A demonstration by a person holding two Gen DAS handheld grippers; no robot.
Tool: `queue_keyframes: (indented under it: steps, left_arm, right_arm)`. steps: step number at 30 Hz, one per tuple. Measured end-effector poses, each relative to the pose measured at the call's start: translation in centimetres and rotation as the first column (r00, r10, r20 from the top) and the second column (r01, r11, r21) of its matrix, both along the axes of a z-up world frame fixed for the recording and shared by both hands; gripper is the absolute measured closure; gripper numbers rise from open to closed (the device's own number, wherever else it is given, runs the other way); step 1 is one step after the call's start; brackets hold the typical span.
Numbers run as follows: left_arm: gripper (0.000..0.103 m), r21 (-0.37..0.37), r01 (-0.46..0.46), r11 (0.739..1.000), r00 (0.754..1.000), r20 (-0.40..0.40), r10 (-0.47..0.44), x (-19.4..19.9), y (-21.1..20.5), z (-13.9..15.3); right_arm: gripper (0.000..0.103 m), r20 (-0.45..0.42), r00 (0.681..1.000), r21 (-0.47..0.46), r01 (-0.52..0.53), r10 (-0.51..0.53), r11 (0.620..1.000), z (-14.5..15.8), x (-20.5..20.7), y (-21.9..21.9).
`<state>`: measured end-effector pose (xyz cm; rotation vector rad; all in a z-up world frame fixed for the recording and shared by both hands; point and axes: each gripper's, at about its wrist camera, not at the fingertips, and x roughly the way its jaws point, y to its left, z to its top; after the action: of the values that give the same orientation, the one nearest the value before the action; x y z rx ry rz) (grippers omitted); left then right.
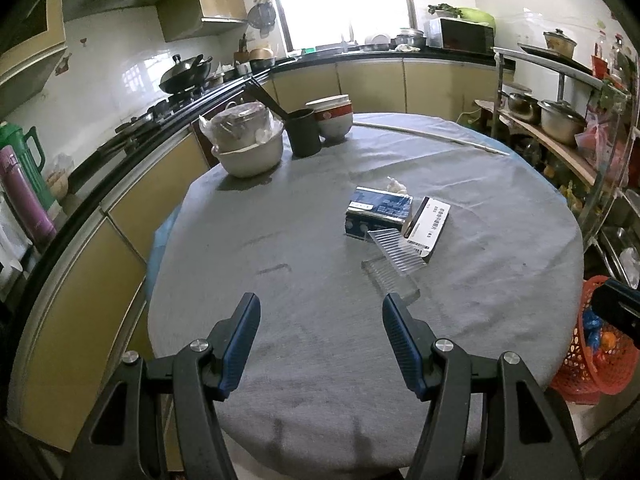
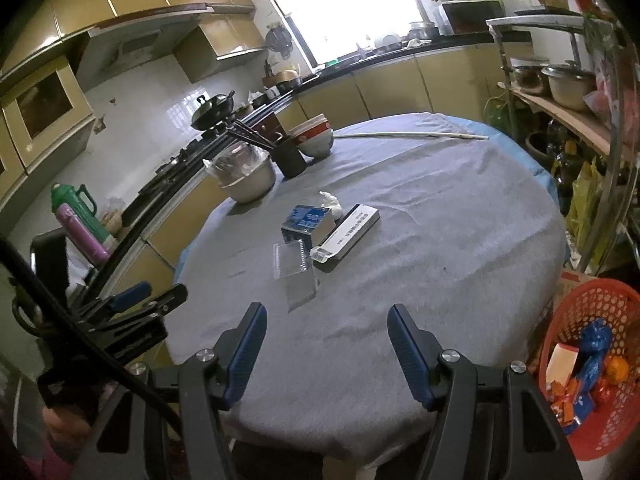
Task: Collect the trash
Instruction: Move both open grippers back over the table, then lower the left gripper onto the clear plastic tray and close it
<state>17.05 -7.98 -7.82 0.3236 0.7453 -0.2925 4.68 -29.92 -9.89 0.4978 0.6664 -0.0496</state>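
Note:
On the round grey-clothed table (image 1: 304, 240) lies a small heap of trash: a blue box (image 1: 378, 212), a white flat box (image 1: 428, 226), a clear ribbed plastic tray (image 1: 394, 264) and a crumpled white tissue (image 1: 396, 186). The same heap shows in the right wrist view: blue box (image 2: 306, 224), white box (image 2: 348, 236), clear tray (image 2: 296, 270), tissue (image 2: 332, 202). My left gripper (image 1: 320, 320) is open and empty, just short of the clear tray. My right gripper (image 2: 326, 328) is open and empty, near the table's front. An orange basket (image 2: 600, 308) with wrappers stands at the right.
A wrapped metal bowl (image 1: 248, 144), a dark cup with chopsticks (image 1: 304, 132) and stacked bowls (image 1: 332, 114) stand at the table's far left. A long thin stick (image 1: 432, 134) lies at the back. A metal shelf with pots (image 1: 560, 120) is on the right, counters on the left.

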Motion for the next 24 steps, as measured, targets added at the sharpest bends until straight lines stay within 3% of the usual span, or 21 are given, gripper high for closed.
queue_keyframes:
  steps: [9, 13, 17, 24]
  left_arm:
    - [0.039, -0.019, -0.002, 1.000, 0.999, -0.046, 0.001, 1.7, 0.4, -0.8]
    - [0.039, -0.080, 0.015, 0.997, 0.991, -0.132, -0.026, 3.2, 0.5, -1.7]
    - [0.038, -0.119, 0.017, 0.993, 0.968, -0.248, -0.046, 5.1, 0.2, -3.7]
    - [0.038, -0.171, -0.023, 0.985, 0.937, -0.348, -0.039, 7.4, -1.6, -5.5]
  right_arm:
    - [0.036, -0.072, 0.997, -0.032, 0.020, -0.022, 0.999, -1.6, 2.4, -0.6]
    - [0.036, -0.119, 0.993, 0.033, 0.019, -0.015, 0.999, -3.1, 3.0, -1.6]
    - [0.036, -0.136, 0.990, 0.042, 0.045, -0.039, 0.998, -4.4, 2.9, -2.3]
    - [0.036, -0.157, 0.985, 0.072, 0.079, -0.067, 0.994, -6.1, 3.1, -3.7]
